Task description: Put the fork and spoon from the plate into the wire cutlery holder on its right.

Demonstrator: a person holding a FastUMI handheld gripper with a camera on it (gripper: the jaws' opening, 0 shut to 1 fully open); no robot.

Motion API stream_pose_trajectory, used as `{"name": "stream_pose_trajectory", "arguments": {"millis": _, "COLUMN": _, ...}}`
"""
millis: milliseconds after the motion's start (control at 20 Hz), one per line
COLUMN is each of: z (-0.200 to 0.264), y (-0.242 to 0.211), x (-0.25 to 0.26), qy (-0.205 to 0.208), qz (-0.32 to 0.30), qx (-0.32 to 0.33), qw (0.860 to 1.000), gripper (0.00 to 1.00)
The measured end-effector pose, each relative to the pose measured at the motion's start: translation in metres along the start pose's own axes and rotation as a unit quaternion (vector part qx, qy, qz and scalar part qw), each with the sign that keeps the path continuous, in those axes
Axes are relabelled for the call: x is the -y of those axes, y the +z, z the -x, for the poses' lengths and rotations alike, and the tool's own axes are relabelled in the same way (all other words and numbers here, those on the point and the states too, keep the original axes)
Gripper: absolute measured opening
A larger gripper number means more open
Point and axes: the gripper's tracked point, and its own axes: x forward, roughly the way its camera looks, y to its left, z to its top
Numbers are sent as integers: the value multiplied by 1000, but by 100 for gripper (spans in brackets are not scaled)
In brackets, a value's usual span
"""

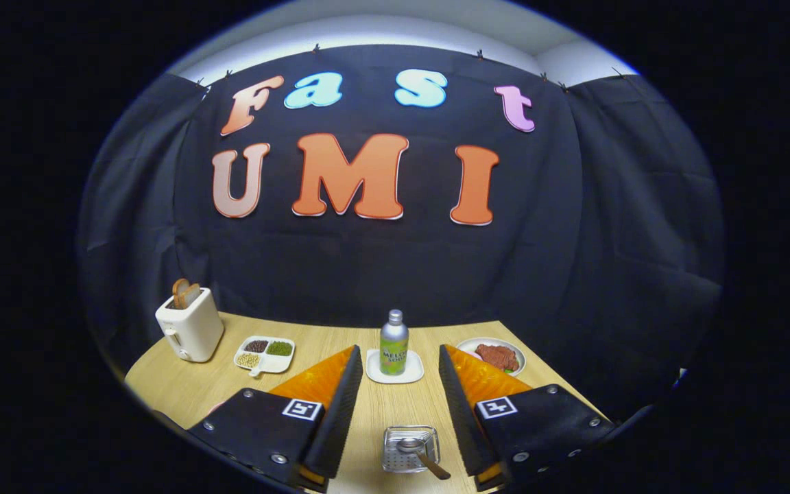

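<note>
The gripper (398, 384) is open and empty. The wire cutlery holder (411, 449) sits between its fingers at the table's (182, 384) near edge, a spoon (422, 455) already inside, handle slanting toward the right finger.

Wire cutlery holder (410, 449): small square mesh basket, silvery, upright on wooden tabletop, I see it low between my two fingers, touching neither. Spoon (422, 454) already inside: bowl resting in basket, handle leaning out over near right corner, tilted toward right finger. Fork, plate: can't make out from here. Gripper (395, 398) fingers spread wide, holding nothing.
</note>
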Motion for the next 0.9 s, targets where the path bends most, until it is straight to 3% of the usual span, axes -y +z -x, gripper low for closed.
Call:
{"name": "stream_pose_trajectory", "arguments": {"millis": 200, "z": 14, "y": 9, "x": -37, "qy": 26, "qz": 9, "qx": 30, "qw": 999, "gripper": 85}}
{"name": "stream_pose_trajectory", "arguments": {"millis": 450, "z": 24, "y": 9, "x": -93, "qy": 67, "qz": 3, "qx": 48, "qw": 997, "gripper": 93}}
{"name": "stream_pose_trajectory", "arguments": {"millis": 700, "z": 25, "y": -33, "x": -159, "qy": 125, "qz": 8, "qx": -12, "qw": 992, "gripper": 95}}
{"name": "stream_pose_trajectory", "arguments": {"millis": 900, "z": 29, "y": -104, "x": -200, "qy": 157, "qz": 33, "qx": -115, "qw": 980, "gripper": 96}}
